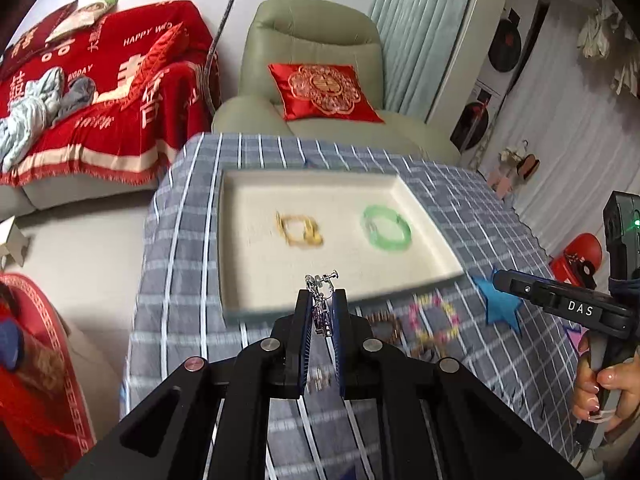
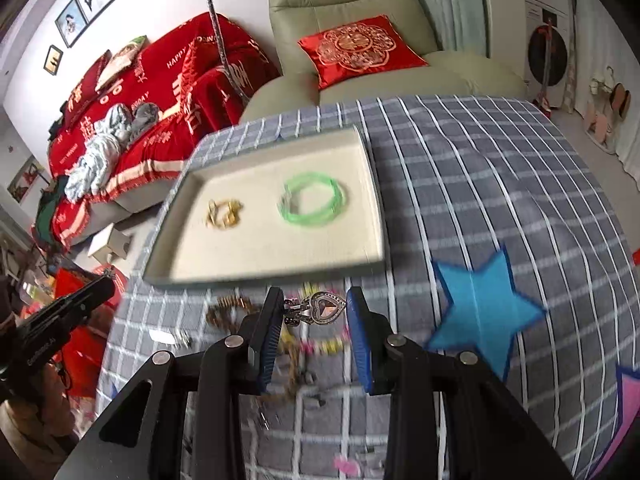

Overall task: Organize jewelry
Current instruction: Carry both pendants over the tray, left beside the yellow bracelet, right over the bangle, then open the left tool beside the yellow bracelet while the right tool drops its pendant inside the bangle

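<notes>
A cream tray point(image 1: 236, 248) point(image 2: 372, 200) lies on the checked tablecloth and holds a gold bracelet point(image 1: 299, 229) point(image 2: 224, 214) and a green bangle point(image 1: 386, 227) point(image 2: 313, 203). My left gripper point(image 1: 321, 300) is shut on a silver earring point(image 1: 320, 304), held just above the tray's near rim. My right gripper point(image 2: 314, 308) is open; a silver heart pendant point(image 2: 318, 309) hangs against its left finger, and the right finger is well apart from it. The right gripper also shows in the left wrist view point(image 1: 552, 300). More beaded bracelets point(image 1: 432, 320) point(image 2: 228, 312) lie in front of the tray.
A blue star patch point(image 2: 484, 312) point(image 1: 502, 304) and a pink patch point(image 2: 628, 400) mark the cloth to the right. A green armchair with a red cushion point(image 1: 324, 90) stands behind the table, a red-covered sofa point(image 1: 100, 92) to the left. The table's left edge drops to the floor.
</notes>
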`<state>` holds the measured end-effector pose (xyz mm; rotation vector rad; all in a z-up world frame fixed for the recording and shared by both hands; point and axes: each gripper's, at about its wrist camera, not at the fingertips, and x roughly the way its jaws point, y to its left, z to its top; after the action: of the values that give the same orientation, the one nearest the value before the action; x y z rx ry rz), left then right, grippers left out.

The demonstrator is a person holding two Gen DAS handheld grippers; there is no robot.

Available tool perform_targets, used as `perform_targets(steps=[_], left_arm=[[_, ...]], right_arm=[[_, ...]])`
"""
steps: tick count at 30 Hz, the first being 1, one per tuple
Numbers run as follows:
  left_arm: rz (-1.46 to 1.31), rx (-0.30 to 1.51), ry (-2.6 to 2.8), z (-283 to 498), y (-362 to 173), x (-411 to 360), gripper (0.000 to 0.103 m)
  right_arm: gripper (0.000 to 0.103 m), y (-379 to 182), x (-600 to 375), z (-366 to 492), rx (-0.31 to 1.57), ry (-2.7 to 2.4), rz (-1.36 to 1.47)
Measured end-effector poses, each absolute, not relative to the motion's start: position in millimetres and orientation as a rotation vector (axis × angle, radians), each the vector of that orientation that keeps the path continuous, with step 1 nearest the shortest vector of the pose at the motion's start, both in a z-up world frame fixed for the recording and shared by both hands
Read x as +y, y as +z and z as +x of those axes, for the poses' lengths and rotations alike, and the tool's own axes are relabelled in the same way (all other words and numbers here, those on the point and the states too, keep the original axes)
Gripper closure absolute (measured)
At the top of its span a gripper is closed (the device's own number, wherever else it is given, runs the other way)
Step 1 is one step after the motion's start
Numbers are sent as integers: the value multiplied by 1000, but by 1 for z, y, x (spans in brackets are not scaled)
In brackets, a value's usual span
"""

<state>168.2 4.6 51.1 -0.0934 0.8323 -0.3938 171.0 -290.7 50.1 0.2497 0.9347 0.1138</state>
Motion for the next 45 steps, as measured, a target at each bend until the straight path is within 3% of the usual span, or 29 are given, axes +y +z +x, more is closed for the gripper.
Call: perform_targets(steps=[8,16,29,39,45], left_arm=[[-47,785,-386,236,77,-6,77],[-24,864,-363,285,46,-18,77],[52,1004,-302,305,-28,-36,77],[114,965,-220,312,-41,-51,77],[165,940,-198,308,-40,-56,77]], right_arm=[[68,69,-284,238,934,145,207],[68,47,-271,293,989,153,189],[68,-31,-268,337,1117,102,206],[67,-37,-277,355,1078,37,186],[59,-33,-281,346,1080,74,239]])
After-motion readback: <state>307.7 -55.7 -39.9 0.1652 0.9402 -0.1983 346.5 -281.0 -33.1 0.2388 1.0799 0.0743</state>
